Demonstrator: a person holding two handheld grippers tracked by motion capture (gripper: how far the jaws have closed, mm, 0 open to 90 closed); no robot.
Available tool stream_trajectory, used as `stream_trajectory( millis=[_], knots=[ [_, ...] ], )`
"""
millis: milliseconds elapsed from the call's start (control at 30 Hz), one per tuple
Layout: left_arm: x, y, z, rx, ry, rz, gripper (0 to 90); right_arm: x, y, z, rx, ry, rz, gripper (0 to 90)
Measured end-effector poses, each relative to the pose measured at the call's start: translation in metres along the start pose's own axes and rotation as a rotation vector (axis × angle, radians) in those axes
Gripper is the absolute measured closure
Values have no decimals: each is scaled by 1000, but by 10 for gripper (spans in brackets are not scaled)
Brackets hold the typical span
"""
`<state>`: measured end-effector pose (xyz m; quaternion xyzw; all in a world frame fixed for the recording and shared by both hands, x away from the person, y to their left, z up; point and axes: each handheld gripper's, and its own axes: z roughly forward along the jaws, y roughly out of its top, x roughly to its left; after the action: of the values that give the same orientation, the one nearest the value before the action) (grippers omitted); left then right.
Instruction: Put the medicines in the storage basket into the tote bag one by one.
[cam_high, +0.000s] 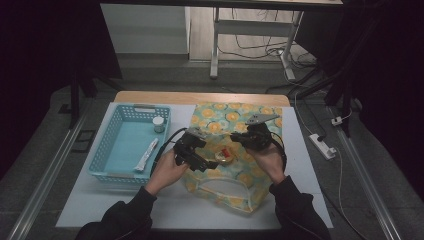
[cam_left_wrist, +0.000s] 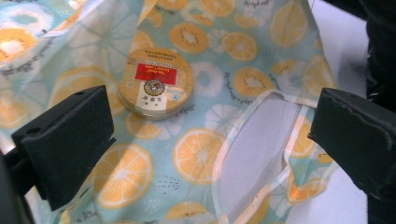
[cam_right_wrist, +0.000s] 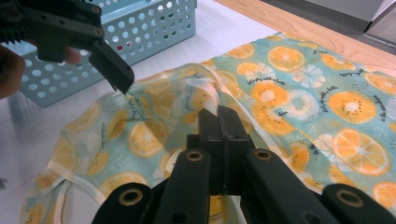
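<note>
Dim high view, dark edges (gripper views brighter, slightly soft).

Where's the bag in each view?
High view: bag centre-right on the table, right of the basket.
Left gripper view: bag across most of the frame.
Right gripper view: bag centre and right.
Shared landmark: white table.

A round tin (cam_left_wrist: 155, 83) lies on the cloth bag (cam_high: 260, 187), right of the basket (cam_high: 112, 150).
</note>
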<state>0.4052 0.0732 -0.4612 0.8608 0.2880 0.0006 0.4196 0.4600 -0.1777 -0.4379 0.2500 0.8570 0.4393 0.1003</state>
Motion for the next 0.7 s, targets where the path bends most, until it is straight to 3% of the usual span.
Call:
stream_trajectory(
  millis=[700],
  knots=[
    [10, -16, -43, -29, 65, -53, 1, 1, 0, -1, 2, 0, -1, 900]
  ],
)
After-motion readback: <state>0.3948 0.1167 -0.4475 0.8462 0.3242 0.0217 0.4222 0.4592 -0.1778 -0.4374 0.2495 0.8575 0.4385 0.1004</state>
